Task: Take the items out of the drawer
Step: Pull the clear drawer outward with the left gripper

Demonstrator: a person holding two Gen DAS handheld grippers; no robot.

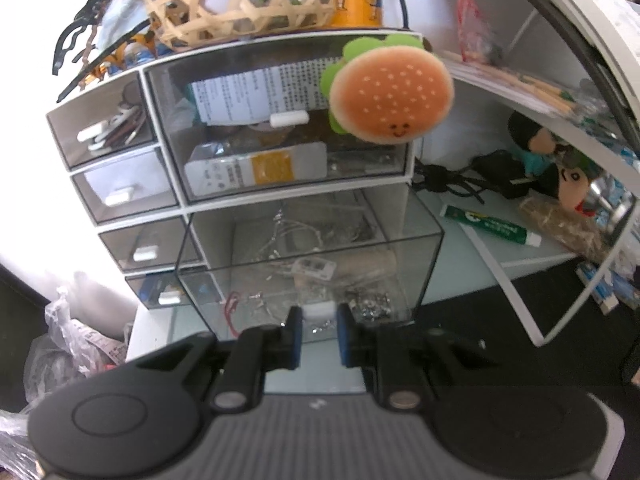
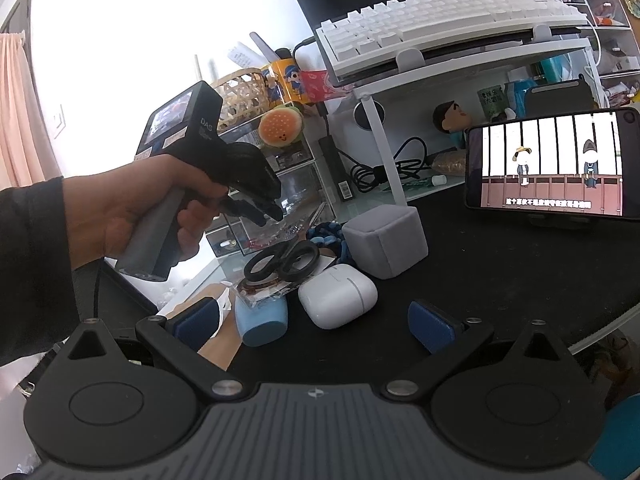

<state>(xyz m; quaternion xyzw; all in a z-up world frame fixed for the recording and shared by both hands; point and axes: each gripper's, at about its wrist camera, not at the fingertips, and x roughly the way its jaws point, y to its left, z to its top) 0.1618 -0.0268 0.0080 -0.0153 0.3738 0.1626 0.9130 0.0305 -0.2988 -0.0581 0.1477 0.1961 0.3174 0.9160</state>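
A white organiser with smoky clear drawers (image 1: 280, 120) stands ahead. Its lower big drawer (image 1: 312, 264) is pulled out; inside lie thin chains, small metal bits and a white packet (image 1: 314, 269). My left gripper (image 1: 319, 318) has its blue pads either side of the drawer's white handle (image 1: 319, 311), about touching it. In the right wrist view the left gripper (image 2: 276, 216) is at the drawer front. My right gripper (image 2: 316, 326) is open and empty, low over the black desk mat.
A burger plush (image 1: 390, 96) hangs on the upper drawer; a bamboo basket (image 1: 236, 0) sits on top. On the mat lie scissors (image 2: 284, 264), a white earbud case (image 2: 338, 296), a blue cup (image 2: 262, 320), a grey box (image 2: 384, 240) and a phone (image 2: 552, 164).
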